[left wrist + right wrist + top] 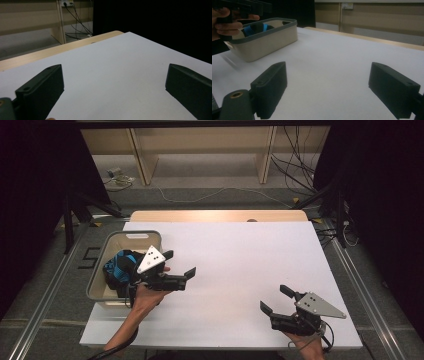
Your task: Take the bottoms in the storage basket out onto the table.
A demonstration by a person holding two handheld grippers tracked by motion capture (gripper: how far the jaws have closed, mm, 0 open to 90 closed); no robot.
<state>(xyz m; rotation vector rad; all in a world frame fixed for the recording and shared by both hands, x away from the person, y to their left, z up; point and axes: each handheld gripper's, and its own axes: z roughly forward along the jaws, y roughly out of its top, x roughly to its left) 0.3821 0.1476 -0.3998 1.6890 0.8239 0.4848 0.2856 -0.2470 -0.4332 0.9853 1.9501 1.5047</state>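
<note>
A beige basket (98,285) with a grey rim stands at the table's left edge and holds a black and blue bundle (120,268). My left gripper (179,264) hovers just right of the basket, open, jaws empty and pointing right over the white tabletop (117,72). My right gripper (276,300) is near the front right of the table, open and empty, aimed left. In the right gripper view the basket (264,42) sits at the far left with the blue item (252,29) inside, and a hand (227,25) holds the other gripper above it.
The white tabletop (240,265) lies between the two grippers. A wooden strip (215,216) borders the far edge. Beyond it are wooden shelving (200,150) and loose cables (295,165) on the floor. Metal rails run along both sides.
</note>
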